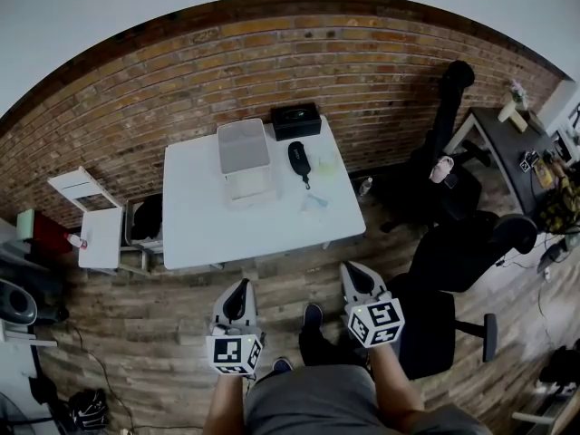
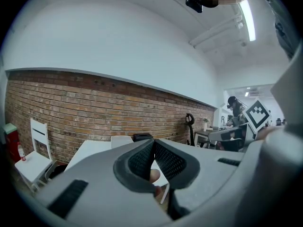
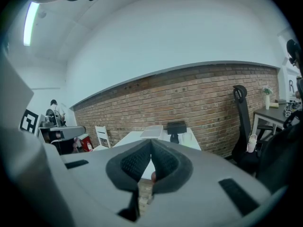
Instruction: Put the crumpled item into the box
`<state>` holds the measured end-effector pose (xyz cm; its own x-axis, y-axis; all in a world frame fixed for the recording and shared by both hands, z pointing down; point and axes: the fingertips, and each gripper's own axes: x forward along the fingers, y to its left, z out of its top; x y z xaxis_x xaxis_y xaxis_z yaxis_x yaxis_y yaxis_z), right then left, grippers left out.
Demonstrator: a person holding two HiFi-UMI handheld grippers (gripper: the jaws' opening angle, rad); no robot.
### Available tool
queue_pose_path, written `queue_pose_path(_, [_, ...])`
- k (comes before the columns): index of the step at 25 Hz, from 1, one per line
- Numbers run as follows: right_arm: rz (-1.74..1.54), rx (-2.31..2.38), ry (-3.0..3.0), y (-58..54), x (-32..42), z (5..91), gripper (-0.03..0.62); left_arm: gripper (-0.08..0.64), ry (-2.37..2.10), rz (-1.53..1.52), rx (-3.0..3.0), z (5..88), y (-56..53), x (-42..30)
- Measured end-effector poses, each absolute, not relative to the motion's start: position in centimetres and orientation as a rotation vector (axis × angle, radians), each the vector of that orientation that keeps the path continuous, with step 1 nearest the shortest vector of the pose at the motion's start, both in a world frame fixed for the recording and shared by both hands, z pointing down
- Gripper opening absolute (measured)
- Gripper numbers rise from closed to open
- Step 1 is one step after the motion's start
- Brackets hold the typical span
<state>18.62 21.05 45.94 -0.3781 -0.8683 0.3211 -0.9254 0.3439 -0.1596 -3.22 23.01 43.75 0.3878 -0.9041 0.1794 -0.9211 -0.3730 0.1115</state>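
A white table (image 1: 208, 225) stands ahead against the brick wall. On it are a pale box with a grey-white lid (image 1: 245, 155), a small black box (image 1: 296, 120), a dark elongated object (image 1: 299, 159) and a pale greenish crumpled item (image 1: 325, 166). My left gripper (image 1: 237, 291) and right gripper (image 1: 352, 276) are side by side over the wooden floor, short of the table's near edge, both pointing toward it. Both are shut with nothing in them. The left gripper view shows the left gripper's (image 2: 154, 144) pads pressed together; the right gripper view shows the same for the right gripper (image 3: 151, 145).
A white chair (image 1: 91, 220) with a small bottle stands left of the table. Black office chairs (image 1: 462, 243) crowd the right, beside a dark desk (image 1: 517, 143). A bottle (image 1: 364, 186) lies on the floor by the table's right corner. My feet are on the floor between the grippers.
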Motion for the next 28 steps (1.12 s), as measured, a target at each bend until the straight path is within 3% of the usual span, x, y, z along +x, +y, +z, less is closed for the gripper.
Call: queue_pose_path(28, [0.514,1.503,-2.501,6.7,22.1,47.9,0.004,0.006,-1.822,0.153,2.322,43.7,11.4,-0.7])
